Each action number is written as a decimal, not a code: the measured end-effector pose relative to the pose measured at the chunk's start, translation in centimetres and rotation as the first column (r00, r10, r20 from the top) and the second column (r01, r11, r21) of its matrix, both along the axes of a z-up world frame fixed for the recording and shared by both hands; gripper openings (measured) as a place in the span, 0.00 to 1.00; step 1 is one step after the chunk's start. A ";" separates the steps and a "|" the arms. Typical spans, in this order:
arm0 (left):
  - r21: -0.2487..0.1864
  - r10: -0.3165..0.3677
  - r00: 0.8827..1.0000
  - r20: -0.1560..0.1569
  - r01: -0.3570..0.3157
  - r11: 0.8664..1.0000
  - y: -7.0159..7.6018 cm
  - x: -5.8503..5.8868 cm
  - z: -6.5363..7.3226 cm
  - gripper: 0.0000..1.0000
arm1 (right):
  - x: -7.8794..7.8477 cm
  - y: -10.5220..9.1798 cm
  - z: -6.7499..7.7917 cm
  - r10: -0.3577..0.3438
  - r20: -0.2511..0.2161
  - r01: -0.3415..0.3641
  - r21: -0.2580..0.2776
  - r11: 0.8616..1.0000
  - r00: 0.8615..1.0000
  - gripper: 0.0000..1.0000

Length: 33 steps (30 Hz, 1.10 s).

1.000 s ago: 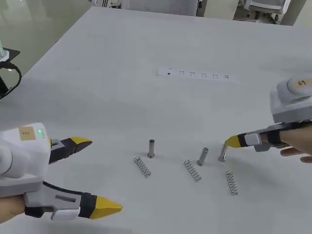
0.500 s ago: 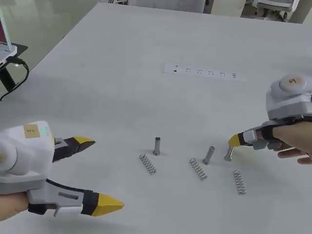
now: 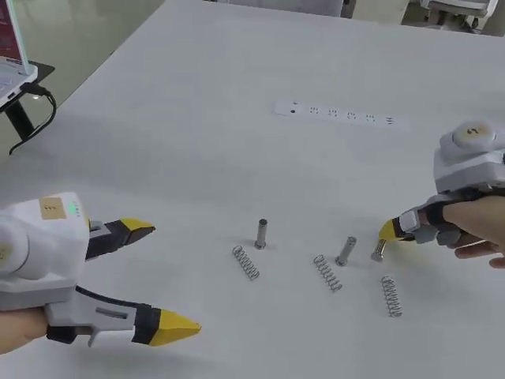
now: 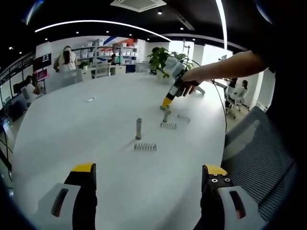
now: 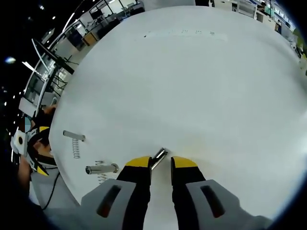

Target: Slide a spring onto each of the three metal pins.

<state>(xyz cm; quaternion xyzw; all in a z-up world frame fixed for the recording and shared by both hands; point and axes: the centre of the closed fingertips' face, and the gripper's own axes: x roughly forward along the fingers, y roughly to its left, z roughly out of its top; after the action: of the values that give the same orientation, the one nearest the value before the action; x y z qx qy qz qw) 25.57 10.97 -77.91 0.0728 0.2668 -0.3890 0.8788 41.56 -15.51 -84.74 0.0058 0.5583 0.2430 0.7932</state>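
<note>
You have three short silver metal pins in a row: left pin point(image 3: 261, 234) and middle pin point(image 3: 346, 251) standing, right pin point(image 3: 379, 249) tilted. Your three silver wire coil springs point(image 3: 245, 262) point(image 3: 327, 272) point(image 3: 391, 296) lie flat, one just beside each pin.

In the head view the right gripper point(image 3: 388, 230) runs off the right edge, its tip partly hiding the top of the rightmost pin point(image 3: 378, 251). Whether its jaws pinch that pin cannot be told.

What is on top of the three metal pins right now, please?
Nothing: the left pin, middle pin and right pin are bare. One end of the right pin is hidden between the right tongs.
</note>
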 end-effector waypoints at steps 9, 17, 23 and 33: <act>0.000 0.003 1.000 -0.004 -0.003 1.000 -0.2 -0.3 -0.1 0.86 | -0.1 0.4 -0.1 0.019 -0.008 -0.019 -0.027 0.999 1.000 0.12; -0.001 0.006 1.000 -0.001 -0.006 1.000 -0.2 -0.1 0.1 0.86 | -0.1 0.4 -0.1 0.040 -0.012 -0.040 -0.055 0.998 0.999 0.11; 0.001 0.001 1.000 0.000 -0.001 1.000 -0.4 0.1 0.1 0.86 | -0.4 0.4 -0.2 0.075 -0.008 -0.076 -0.075 0.994 0.997 0.09; 0.002 -0.007 1.000 -0.001 0.007 1.000 -0.5 0.1 -0.1 0.85 | -0.7 0.2 -0.2 0.108 -0.005 -0.108 -0.092 0.990 0.994 0.07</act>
<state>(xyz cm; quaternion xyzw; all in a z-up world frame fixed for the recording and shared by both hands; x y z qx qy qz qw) 25.67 10.46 -77.98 0.0746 0.2675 -0.3917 0.8772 40.86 -15.30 -84.94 -0.0613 0.5685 0.2596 0.7782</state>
